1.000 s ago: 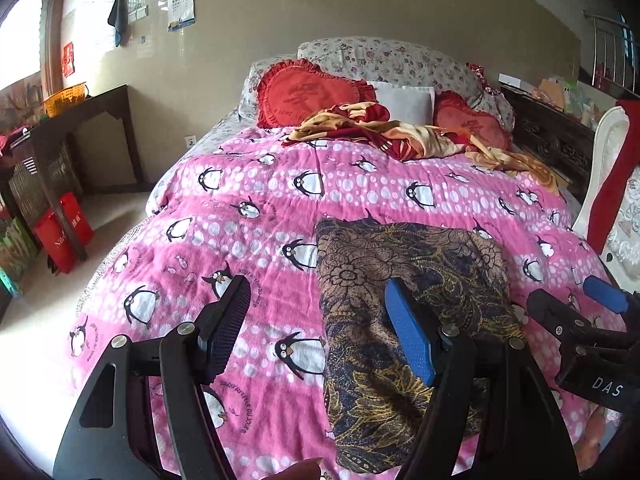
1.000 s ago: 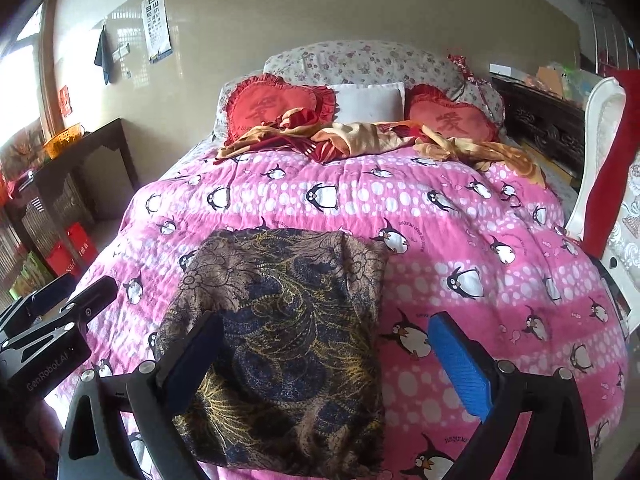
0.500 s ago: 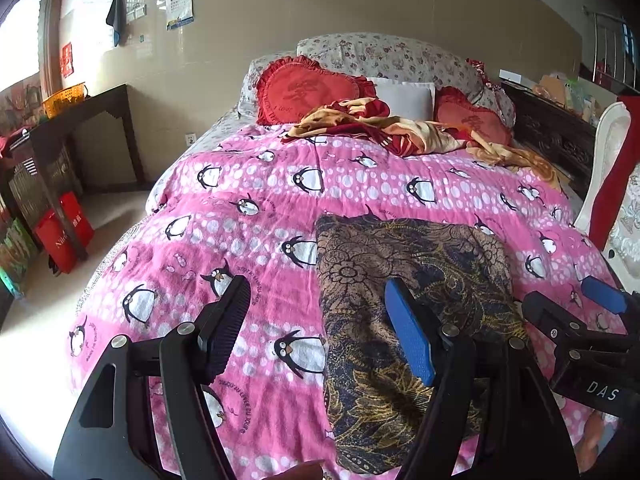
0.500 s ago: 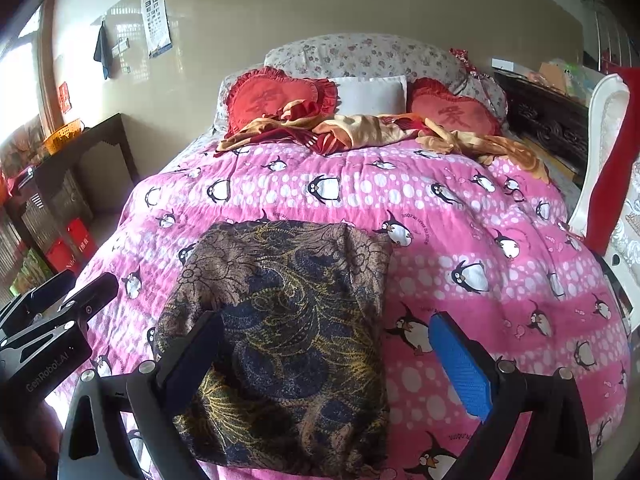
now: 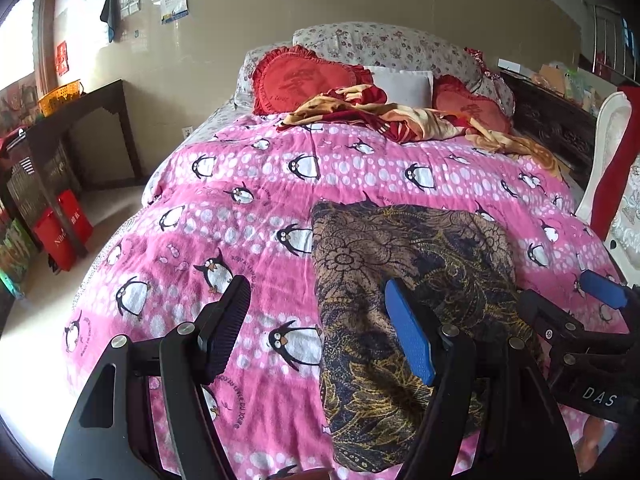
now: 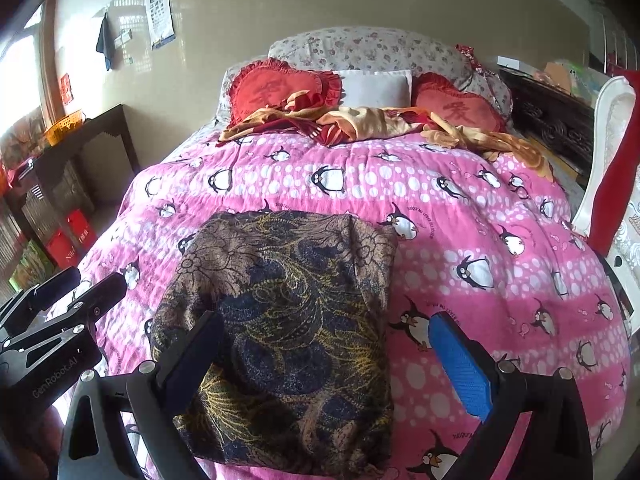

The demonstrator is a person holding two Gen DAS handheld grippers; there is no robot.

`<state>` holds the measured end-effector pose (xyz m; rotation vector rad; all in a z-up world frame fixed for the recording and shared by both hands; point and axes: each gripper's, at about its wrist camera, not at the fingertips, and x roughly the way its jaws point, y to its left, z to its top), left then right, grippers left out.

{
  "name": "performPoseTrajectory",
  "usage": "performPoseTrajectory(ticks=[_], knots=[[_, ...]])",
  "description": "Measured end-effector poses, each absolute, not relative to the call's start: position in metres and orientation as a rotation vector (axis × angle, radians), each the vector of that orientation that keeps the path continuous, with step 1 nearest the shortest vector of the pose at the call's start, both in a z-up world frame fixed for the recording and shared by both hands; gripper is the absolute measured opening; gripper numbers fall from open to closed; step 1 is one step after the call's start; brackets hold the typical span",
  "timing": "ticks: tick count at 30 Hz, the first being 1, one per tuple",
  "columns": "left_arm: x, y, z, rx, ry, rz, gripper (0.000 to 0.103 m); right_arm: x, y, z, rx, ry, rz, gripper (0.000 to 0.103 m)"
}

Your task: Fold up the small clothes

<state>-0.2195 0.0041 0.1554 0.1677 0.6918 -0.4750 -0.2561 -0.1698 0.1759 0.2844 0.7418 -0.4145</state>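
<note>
Folded patterned garment [image 6: 288, 320] flat on pink penguin quilt [image 6: 460, 216], lower centre. Left gripper [image 5: 320, 328] wide, empty; right gripper [image 6: 324, 356] wide, empty, above garment.

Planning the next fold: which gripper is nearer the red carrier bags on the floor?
Left. The left gripper hangs open over the bed's left side, toward the red bags; the right gripper, also open, sits farther right.
</note>
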Motion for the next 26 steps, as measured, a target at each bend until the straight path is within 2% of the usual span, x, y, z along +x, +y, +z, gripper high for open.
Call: performPoseTrajectory(ticks=[14, 23, 26], knots=[[-0.211, 0.000, 0.138, 0.177, 0.745, -0.469, 0.070, -0.249, -0.172, 0.158, 0.296, 0.791, -0.405, 0.102], [-0.214, -0.004, 0.139, 0.213, 0.675, -0.481, 0.070, -0.245, -0.172, 0.152, 0.302, 0.806, -0.393, 0.102], [-0.204, -0.003, 0.140, 0.203, 0.700, -0.513, 0.070, -0.245, -0.185, 0.149, 0.326, 0.809, -0.385, 0.101]])
